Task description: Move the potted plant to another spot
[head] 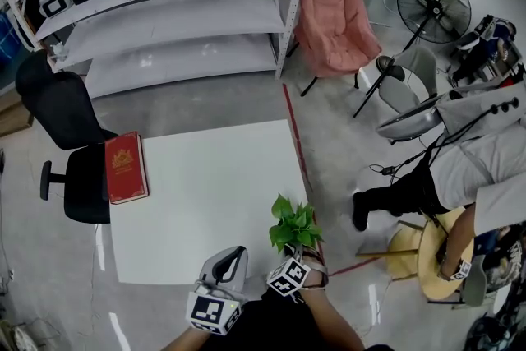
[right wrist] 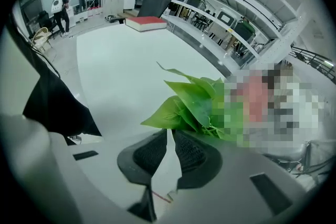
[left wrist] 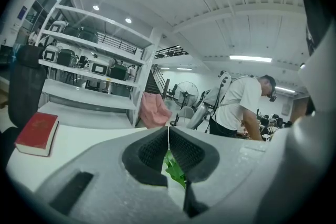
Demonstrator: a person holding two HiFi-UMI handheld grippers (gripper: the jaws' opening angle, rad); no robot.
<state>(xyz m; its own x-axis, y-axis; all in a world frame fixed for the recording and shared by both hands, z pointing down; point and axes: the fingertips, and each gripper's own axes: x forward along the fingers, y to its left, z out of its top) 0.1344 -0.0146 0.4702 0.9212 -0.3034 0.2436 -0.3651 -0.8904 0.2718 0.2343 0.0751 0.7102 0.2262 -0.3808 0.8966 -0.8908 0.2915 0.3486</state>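
potted plant [head: 292, 226] just ahead of right claw [right wrist: 169, 135], left claw [left wrist: 168, 136] beside, both closed, empty

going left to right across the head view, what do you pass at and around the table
black office chair → red book → left gripper → potted plant → standing fan. The right gripper overlaps the plant, so it is left out.

Bright light is cast by ceiling lights [left wrist: 251, 59]; glare is seen on the floor [head: 115, 330]; gripper views are bowed and darkened at the edges.
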